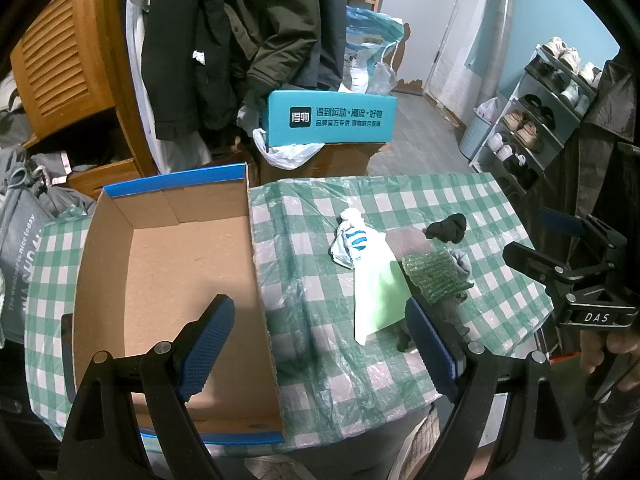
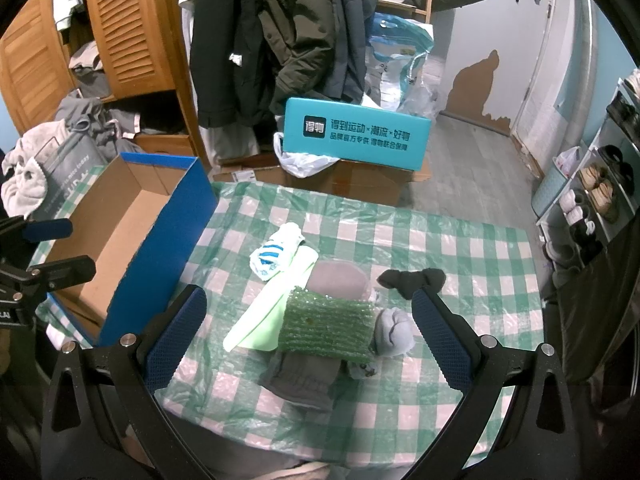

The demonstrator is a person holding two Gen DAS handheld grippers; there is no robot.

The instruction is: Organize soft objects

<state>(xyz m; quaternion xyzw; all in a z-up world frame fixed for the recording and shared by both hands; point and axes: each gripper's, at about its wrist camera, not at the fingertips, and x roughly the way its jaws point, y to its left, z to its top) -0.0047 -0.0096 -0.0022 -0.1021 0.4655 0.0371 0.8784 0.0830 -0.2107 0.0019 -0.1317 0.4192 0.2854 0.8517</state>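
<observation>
A pile of soft things lies on the green checked tablecloth [image 2: 460,240]. It holds a white sock with blue stripes [image 2: 276,256], a pale green pouch [image 2: 260,324], green bubble wrap [image 2: 328,330], a grey cloth [image 2: 340,276], a black sock [image 2: 412,278], a grey sock ball [image 2: 394,332] and a dark grey knit piece [image 2: 300,376]. My right gripper [image 2: 308,304] hangs open over the pile, holding nothing. To the left stands an open cardboard box [image 1: 160,280], nothing inside it. My left gripper [image 1: 320,316] is open, straddling the box's right wall. The pile's bubble wrap [image 1: 434,276] sits by its right finger.
A teal printed box [image 2: 356,134] rests on cardboard cartons behind the table. Dark coats [image 2: 280,40] hang beyond it. A shoe rack [image 1: 536,120] lines the right wall. A wooden wardrobe [image 2: 132,28] and a grey bag [image 1: 24,248] stand to the left.
</observation>
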